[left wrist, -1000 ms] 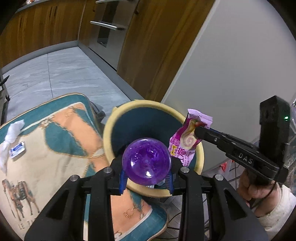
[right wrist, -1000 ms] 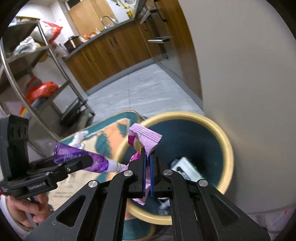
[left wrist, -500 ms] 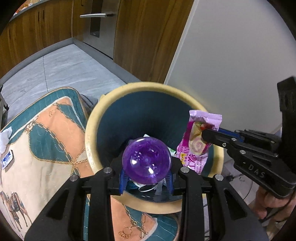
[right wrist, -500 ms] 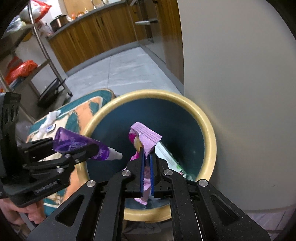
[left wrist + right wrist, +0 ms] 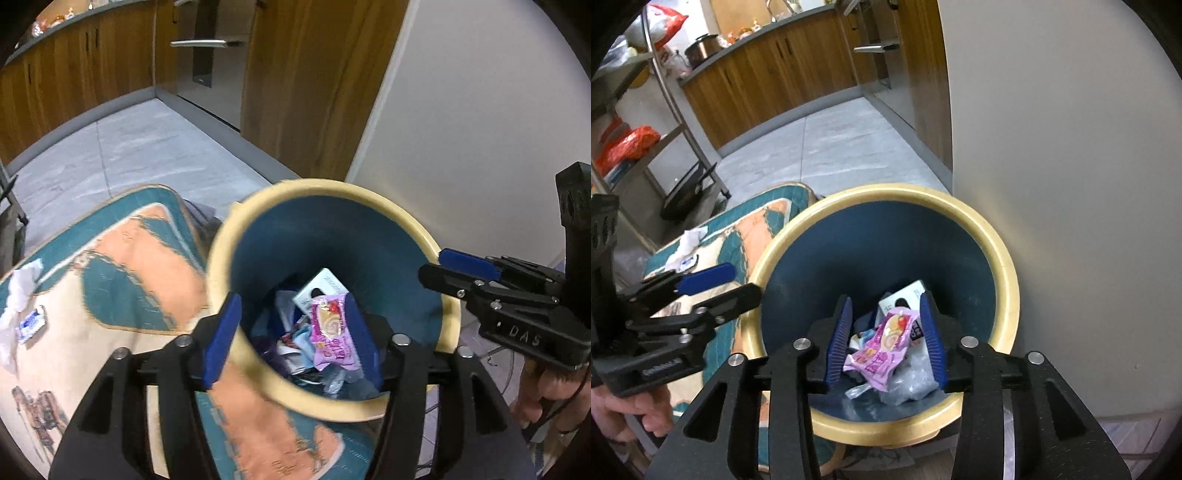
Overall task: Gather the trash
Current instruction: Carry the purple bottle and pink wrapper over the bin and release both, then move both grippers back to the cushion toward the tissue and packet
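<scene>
A round bin with a cream rim and a blue inside stands against the wall, holding several pieces of rubbish. A pink snack wrapper lies loose on top of the pile, beside a white box. My left gripper hangs over the bin's near rim; its jaws are opening and nothing is between the pads. My right gripper is over the bin mouth, jaws opening, with the wrapper lying below them, free of the pads. Each gripper also shows in the other view: right gripper, left gripper.
A teal and orange patterned cushion sits left of the bin, with a crumpled white tissue and a small blue-white packet on it. A white wall is close on the right. Wooden cabinets and a metal rack stand behind.
Both grippers have opened. The purple tube is gone from the left pads and the pink wrapper has dropped from the right pads into the bin. The left gripper has sunk closer to the bin.
</scene>
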`<action>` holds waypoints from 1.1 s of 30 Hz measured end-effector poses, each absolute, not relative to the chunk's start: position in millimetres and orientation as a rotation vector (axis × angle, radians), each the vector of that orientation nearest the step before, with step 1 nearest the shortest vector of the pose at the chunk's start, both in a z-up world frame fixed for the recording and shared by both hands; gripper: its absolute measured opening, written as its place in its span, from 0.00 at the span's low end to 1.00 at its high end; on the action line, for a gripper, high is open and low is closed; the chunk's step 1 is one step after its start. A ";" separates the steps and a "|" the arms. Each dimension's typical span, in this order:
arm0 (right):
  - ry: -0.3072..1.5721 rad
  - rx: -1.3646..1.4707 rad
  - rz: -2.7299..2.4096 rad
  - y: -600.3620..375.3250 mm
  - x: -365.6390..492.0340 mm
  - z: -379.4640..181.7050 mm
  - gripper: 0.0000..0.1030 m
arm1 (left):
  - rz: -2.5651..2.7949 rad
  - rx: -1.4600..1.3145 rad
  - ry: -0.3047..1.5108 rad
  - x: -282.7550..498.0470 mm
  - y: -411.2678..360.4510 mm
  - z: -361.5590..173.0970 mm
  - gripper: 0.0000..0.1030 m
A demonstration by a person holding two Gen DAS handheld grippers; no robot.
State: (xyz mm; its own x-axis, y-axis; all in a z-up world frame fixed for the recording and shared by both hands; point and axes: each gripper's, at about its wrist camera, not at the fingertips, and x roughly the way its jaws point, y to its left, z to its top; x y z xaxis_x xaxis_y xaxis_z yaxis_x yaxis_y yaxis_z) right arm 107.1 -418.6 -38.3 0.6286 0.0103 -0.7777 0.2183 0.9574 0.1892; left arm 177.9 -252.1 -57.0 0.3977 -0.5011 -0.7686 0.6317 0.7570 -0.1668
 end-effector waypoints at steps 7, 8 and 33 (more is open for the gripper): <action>0.816 0.260 -0.118 -404.5 110.4 -21.5 0.62 | -0.657 0.180 0.838 177.4 -211.4 -37.7 0.74; 0.810 0.257 -0.112 -401.1 111.8 -19.3 0.63 | -0.648 0.179 0.834 178.6 -205.3 -35.9 0.74; 0.815 0.184 0.134 -287.4 161.7 -20.0 0.72 | -0.226 0.042 0.862 226.8 2.0 -44.4 0.67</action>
State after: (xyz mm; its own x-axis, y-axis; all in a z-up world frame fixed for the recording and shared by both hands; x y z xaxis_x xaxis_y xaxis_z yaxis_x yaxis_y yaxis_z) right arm 161.7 -287.4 -20.0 0.6790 0.1890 -0.7094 -0.0478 0.9756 0.2142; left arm 226.8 2.0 -44.4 0.6287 -0.1804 -0.7564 0.2144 0.9752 -0.0545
